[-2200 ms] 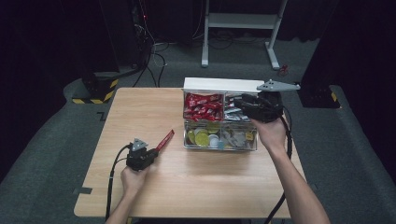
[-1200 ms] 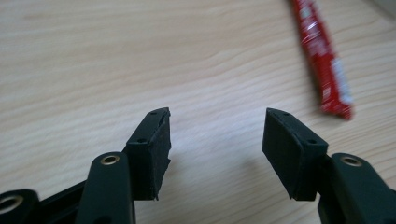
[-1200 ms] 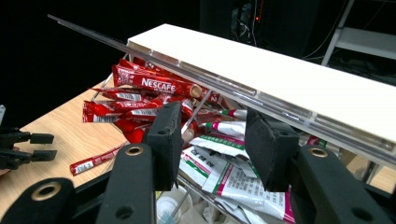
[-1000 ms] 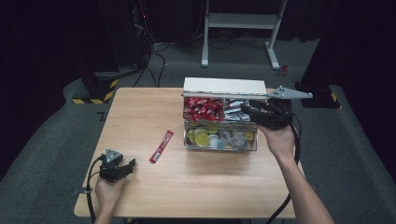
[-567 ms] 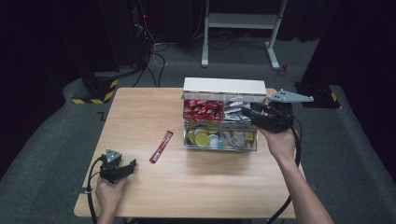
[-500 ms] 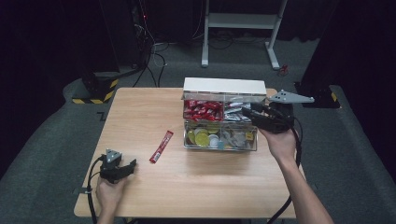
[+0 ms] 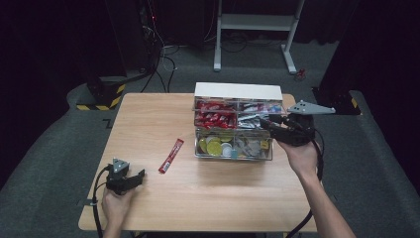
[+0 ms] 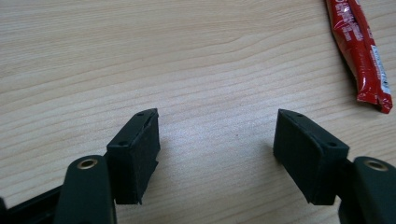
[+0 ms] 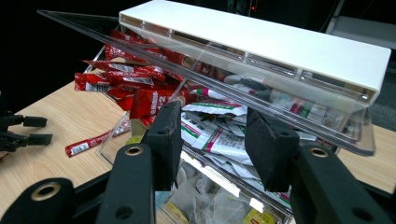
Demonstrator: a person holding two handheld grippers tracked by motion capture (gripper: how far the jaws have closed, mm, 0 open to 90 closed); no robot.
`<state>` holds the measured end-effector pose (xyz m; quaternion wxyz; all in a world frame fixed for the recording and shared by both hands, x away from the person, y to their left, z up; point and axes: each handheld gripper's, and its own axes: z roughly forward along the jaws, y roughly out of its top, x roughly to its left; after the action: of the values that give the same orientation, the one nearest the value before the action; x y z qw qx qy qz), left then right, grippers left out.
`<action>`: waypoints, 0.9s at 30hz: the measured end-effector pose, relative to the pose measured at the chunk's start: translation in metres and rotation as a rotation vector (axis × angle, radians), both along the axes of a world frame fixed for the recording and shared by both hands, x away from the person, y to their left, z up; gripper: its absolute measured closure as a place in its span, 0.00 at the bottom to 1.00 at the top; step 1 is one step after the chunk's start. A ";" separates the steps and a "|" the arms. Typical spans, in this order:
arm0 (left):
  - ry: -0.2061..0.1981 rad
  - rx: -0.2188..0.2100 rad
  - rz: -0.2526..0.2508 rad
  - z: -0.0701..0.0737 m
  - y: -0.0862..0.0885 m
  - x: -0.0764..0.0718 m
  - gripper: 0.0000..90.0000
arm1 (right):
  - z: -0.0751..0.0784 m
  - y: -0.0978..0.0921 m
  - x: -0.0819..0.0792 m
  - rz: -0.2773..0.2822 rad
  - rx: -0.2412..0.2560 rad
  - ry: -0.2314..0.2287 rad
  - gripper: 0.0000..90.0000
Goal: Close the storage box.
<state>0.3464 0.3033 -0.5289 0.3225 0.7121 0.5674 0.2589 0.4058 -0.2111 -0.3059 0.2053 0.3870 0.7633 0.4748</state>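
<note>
Take the organiser box (image 7: 234,128) as your landmark: it sits on the table (image 7: 208,193) toward the far edge. The sachet (image 7: 171,155) lies just left of it. Your left gripper (image 7: 130,179) rests well left and nearer you; your right gripper (image 7: 271,127) hovers over its right side.

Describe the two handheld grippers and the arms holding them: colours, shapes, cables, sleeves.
Both are black. The left gripper and the right gripper each carry a grey three-cornered plate on top and trail a black cable. Their jaws end in blocky black pads on arms with brass-ringed holes. The person's forearms are bare, with no sleeves in view.
</note>
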 end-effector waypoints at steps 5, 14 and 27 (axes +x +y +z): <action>0.001 0.002 -0.002 0.000 0.000 0.000 0.35 | -0.002 -0.004 -0.001 -0.006 0.008 0.005 0.63; 0.007 0.002 -0.007 0.000 0.000 0.000 0.34 | -0.005 -0.004 -0.002 -0.004 0.008 0.004 0.62; 0.006 0.003 -0.005 0.000 0.000 0.000 0.33 | -0.008 -0.004 -0.002 -0.004 -0.019 0.008 0.62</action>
<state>0.3466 0.3035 -0.5287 0.3204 0.7147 0.5662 0.2568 0.4033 -0.2153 -0.3141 0.2070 0.3885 0.7676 0.4658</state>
